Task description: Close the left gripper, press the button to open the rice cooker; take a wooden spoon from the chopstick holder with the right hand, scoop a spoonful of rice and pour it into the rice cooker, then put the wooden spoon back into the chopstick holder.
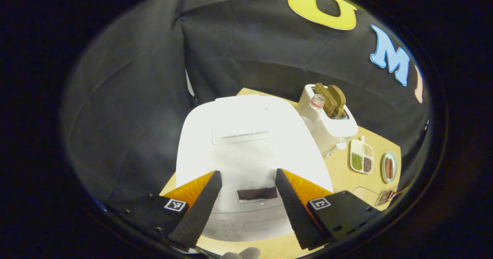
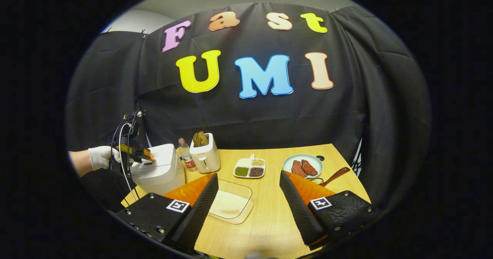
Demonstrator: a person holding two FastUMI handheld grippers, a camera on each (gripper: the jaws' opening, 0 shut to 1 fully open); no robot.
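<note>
The white rice cooker (image 1: 246,135) stands with its lid down, right ahead in the left gripper view. A dark rectangular panel (image 1: 257,193) sits on its front edge. My left gripper (image 1: 247,172) hovers open above that edge, one finger on each side of the panel. In the right gripper view the rice cooker (image 2: 160,170) is at far left, with the left gripper (image 2: 144,154) over it in a gloved hand (image 2: 102,157). My right gripper (image 2: 248,174) is open and holds nothing, above a clear box of rice (image 2: 231,203). A wooden handle (image 2: 336,176) pokes out from behind its right finger.
A toaster (image 2: 206,155) with bread and a small bottle (image 2: 186,155) stand behind the cooker. A divided dish of beans (image 2: 249,168) and a plate of meat (image 2: 302,166) lie mid-table. The wooden table (image 2: 269,220) ends near the black cloth wall at right.
</note>
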